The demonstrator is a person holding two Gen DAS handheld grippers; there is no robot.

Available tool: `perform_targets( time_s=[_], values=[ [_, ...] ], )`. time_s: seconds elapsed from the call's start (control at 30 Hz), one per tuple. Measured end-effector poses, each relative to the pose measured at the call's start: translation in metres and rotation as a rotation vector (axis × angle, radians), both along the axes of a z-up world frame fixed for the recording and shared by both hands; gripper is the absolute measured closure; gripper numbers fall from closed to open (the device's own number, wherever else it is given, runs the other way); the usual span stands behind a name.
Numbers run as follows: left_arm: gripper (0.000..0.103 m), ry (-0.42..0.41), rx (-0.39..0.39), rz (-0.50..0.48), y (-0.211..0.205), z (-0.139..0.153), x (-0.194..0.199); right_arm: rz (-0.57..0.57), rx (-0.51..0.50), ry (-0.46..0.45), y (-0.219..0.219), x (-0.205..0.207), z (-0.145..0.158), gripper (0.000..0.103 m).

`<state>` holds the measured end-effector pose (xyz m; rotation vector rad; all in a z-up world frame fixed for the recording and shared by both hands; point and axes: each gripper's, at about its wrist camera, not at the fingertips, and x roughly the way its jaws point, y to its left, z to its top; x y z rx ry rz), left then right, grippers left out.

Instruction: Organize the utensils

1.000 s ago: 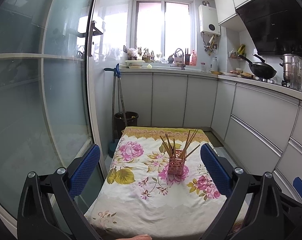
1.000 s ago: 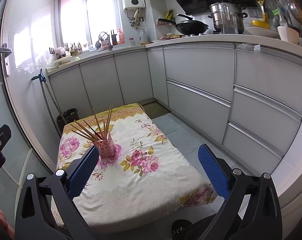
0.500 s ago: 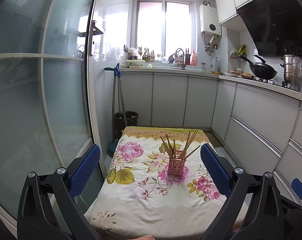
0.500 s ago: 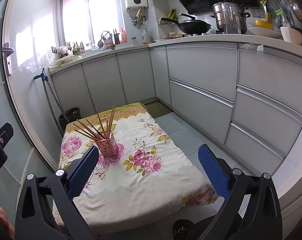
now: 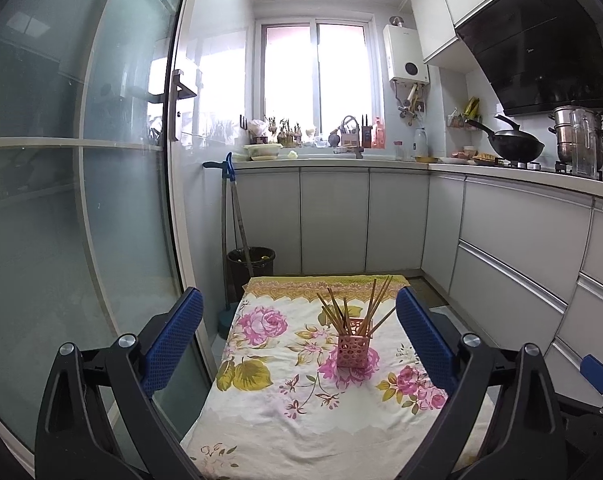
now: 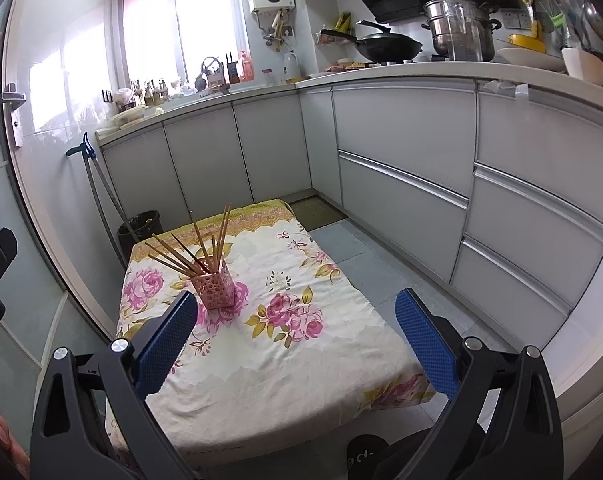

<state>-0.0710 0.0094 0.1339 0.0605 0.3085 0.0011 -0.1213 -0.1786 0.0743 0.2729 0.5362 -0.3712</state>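
Note:
A pink perforated holder stands upright on a floral tablecloth, with several wooden chopsticks fanning out of its top. My left gripper hangs well back from the table, open, with nothing between its blue pads. My right gripper is open too and holds nothing; the holder sits just beyond its left pad. Both grippers are apart from the holder.
A glass sliding door runs along the left. Grey cabinets line the back and right under a counter with a wok and steel pot. A black bin and a mop stand beyond the table. Grey floor lies to the right.
The right wrist view has shifted slightly closer and lower toward the table, so the holder looks a bit larger. The left view is almost unchanged. Both grippers stay open.

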Motion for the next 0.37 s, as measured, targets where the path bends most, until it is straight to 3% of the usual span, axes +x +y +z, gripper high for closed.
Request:
perform_targets(
  time_s=[0.37],
  values=[
    [0.007,0.088,-0.034,0.009,0.005,-0.008,0.013,-0.010,0.008,-0.002,-0.002,0.000,-0.004,0.006]
  ],
)
